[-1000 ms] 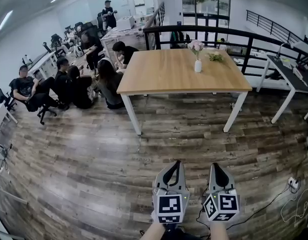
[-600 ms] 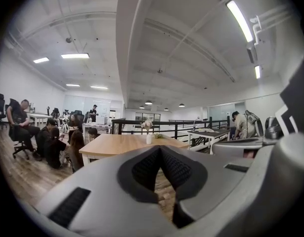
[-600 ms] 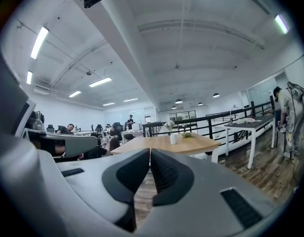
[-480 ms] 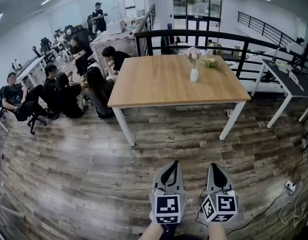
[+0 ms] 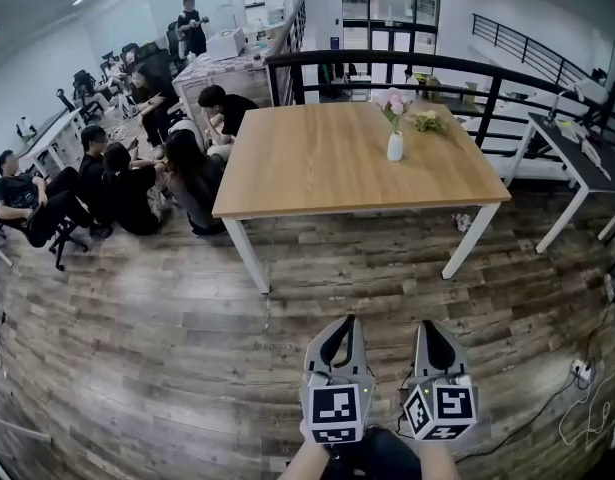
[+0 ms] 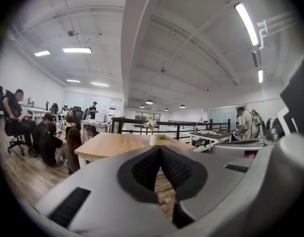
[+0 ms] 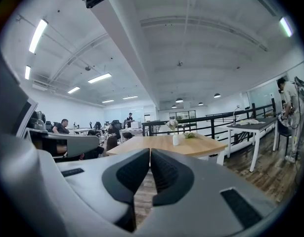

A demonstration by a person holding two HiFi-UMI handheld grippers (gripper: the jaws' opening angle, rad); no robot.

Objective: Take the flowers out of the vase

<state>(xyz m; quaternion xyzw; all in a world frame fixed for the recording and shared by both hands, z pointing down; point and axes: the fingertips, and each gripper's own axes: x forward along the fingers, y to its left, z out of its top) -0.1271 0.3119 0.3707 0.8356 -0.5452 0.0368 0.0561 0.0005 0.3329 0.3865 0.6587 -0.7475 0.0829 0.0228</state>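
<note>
You are on the approach; nothing is grasped yet. Your left claw has its jaws together at the tips with nothing between them. Your right claw is closed the same way and is also empty. The two sit side by side, near each other, pointing roughly level over the floor toward the counter.

The flowers stand upright in the vase, well ahead of both claws on the far part of the counter. The vase falls about between the lines the two claws point along. Some greenery lies on the counter just beyond the vase, toward the right claw's side. People sit on the floor ahead and to the left of the left claw, beside the counter's left edge.

The next move, as I judge it, is to close the gap to the counter's near edge and then reach across it. You must open both claws before they arrive. One should steady the vase low on its body while the other takes the stems just above the neck and draws them straight up. The vase looks slim and may tip if you pull sideways.
</note>
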